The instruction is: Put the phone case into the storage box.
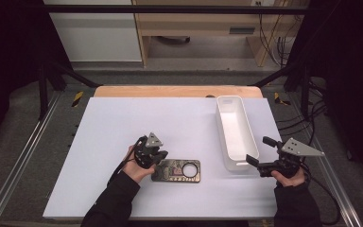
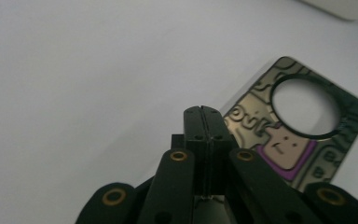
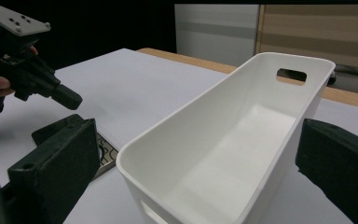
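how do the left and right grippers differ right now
The left gripper has its jaws shut together with nothing between them; the right gripper stands wide open. The left one is over the flat hanger card, the right one beside the near end of the white bin. Both are black and hand-held.

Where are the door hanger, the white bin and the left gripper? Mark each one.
door hanger [image 1: 176,171]: high view, on its printed face left of the round hole.
white bin [image 1: 233,132]: high view, on its inner floor.
left gripper [image 2: 203,122]: left gripper view, where its shut jaws meet.
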The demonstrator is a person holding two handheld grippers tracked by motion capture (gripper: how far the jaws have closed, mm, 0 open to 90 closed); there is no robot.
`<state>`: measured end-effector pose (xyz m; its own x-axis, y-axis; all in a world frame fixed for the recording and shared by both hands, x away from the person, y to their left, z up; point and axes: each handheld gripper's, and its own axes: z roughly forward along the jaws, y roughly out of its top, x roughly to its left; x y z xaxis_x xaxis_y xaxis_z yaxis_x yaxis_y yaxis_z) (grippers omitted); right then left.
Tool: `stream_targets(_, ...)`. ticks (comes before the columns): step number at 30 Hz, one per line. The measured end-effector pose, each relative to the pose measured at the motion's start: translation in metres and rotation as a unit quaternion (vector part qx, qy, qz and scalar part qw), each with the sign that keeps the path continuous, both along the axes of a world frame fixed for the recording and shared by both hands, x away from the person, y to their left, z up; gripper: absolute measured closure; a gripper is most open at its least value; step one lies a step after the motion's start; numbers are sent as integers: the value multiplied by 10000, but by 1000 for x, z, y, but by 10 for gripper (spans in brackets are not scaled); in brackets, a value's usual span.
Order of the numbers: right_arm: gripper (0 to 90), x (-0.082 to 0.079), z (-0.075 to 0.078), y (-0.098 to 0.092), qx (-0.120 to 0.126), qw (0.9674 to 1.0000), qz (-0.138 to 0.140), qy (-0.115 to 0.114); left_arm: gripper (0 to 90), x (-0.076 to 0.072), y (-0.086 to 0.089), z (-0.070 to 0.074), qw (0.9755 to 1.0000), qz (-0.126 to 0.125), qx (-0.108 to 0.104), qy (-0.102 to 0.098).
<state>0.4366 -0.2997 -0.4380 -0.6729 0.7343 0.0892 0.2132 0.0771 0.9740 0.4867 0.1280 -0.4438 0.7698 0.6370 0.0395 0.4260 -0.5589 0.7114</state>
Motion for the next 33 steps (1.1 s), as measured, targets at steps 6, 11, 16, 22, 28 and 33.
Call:
stream_targets(6, 4, 0, 0, 0, 12, 10000, 3, 12, 900, -22, -20, 0, 9996, -292, -49, -37)
stream_targets(11, 4, -1, 1, -1, 28, 10000, 4, 7, 900, -34, -37, -5, 9984, -561, -24, 2)
stream_targets(16, 4, -1, 1, 0, 23, 10000, 10, 6, 900, -43, -53, -13, 9965, -822, 102, 101)
stream_targets(22, 4, -1, 1, 0, 26, 10000, 5, 14, 900, -50, -66, -20, 9943, -1028, 192, 198)
stream_targets(28, 4, -1, 1, 0, 27, 10000, 8, 8, 900, -54, -76, -28, 9918, -1202, 356, 242)
stream_targets(33, 4, -1, 1, -1, 35, 10000, -3, -3, 900, -55, -80, -31, 9911, -1239, 421, 236)
